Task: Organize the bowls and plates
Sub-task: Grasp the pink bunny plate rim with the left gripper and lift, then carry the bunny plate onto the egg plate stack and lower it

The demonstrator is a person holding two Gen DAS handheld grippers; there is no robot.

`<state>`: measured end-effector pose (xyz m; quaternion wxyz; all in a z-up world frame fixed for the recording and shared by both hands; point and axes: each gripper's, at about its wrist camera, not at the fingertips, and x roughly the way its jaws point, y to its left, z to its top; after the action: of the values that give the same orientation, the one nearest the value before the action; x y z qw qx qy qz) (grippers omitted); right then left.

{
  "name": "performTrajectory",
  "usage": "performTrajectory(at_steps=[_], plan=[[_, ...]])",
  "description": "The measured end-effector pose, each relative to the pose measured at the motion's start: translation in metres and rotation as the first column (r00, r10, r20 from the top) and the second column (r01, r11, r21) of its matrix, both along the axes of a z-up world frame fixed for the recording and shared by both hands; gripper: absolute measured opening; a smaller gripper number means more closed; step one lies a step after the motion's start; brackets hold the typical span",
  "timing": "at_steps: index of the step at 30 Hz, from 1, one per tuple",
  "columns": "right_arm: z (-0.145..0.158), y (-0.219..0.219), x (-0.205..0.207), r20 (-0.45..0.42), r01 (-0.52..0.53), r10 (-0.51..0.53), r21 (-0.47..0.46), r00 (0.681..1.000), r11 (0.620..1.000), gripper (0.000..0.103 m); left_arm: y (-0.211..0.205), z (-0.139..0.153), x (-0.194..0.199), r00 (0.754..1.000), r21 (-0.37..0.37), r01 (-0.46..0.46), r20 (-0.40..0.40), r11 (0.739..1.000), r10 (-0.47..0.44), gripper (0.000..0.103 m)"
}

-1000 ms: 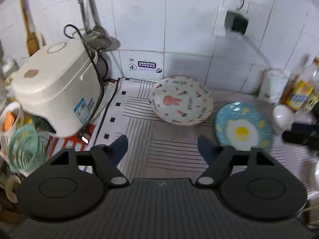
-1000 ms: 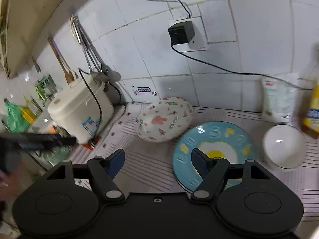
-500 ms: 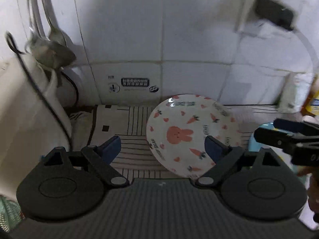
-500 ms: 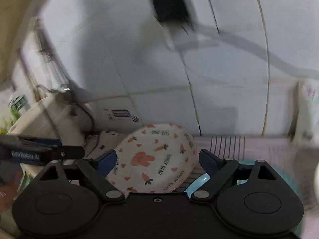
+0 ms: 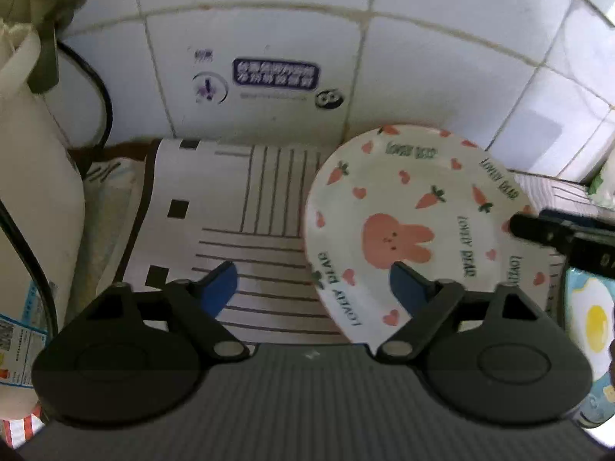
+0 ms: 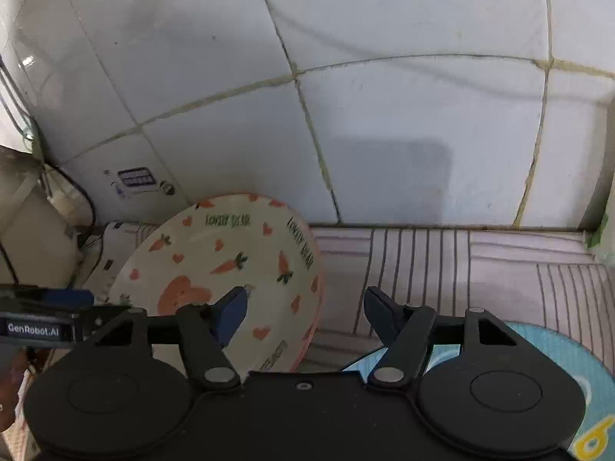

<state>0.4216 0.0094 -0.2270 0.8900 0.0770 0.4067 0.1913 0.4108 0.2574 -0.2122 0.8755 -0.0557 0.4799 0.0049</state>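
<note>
A white bunny-and-carrot plate (image 5: 419, 223) lies on the striped mat by the tiled wall; it also shows in the right wrist view (image 6: 226, 269). My left gripper (image 5: 313, 280) is open and straddles the plate's left rim, one finger over the plate. My right gripper (image 6: 305, 303) is open and straddles the plate's right rim; its tip shows in the left wrist view (image 5: 538, 230). A blue fried-egg plate (image 6: 569, 357) lies to the right, also seen in the left wrist view (image 5: 592, 319).
A white rice cooker (image 5: 30, 230) with a black cord stands at the left on the striped mat (image 5: 238, 207). The tiled wall (image 6: 384, 123) is close behind the plates. A green-white bag's edge (image 5: 605, 184) shows at the right.
Both grippers have moved forward and down toward the bunny plate, so it now lies between them. The white bowl and the bottles have left both views.
</note>
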Motion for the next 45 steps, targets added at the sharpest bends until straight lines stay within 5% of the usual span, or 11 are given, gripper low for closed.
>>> performTrajectory(at_steps=[6, 10, 12, 23, 30, 45], plan=[[0.003, 0.013, 0.009, -0.011, -0.059, 0.058, -0.068, 0.998, 0.996, 0.057, 0.009, -0.01, -0.001, 1.0, -0.053, 0.007, -0.029, 0.999, -0.008, 0.057], [-0.007, 0.02, 0.018, -0.06, -0.096, 0.091, -0.082, 0.994, 0.992, 0.038, 0.004, -0.01, -0.001, 0.999, -0.103, 0.033, -0.018, 0.994, -0.035, 0.034], [-0.011, 0.019, 0.016, -0.056, -0.093, 0.089, -0.071, 0.994, 0.993, 0.038, 0.0, -0.01, -0.001, 0.998, -0.152, 0.045, -0.03, 0.987, -0.05, 0.032], [-0.006, 0.011, 0.008, -0.066, -0.028, 0.027, -0.006, 0.997, 1.0, 0.025, 0.002, 0.003, 0.005, 0.997, -0.14, 0.005, -0.073, 0.99, -0.015, 0.031], [0.006, 0.004, -0.015, -0.047, -0.015, 0.017, 0.042, 0.999, 0.999, 0.023, -0.005, 0.033, -0.008, 0.994, -0.064, 0.108, -0.012, 0.992, -0.109, 0.031], [0.05, -0.079, -0.112, 0.017, 0.177, -0.18, 0.128, 0.983, 0.976, 0.024, -0.088, 0.088, -0.036, 0.946, -0.116, 0.323, 0.053, 0.939, -0.319, 0.035]])
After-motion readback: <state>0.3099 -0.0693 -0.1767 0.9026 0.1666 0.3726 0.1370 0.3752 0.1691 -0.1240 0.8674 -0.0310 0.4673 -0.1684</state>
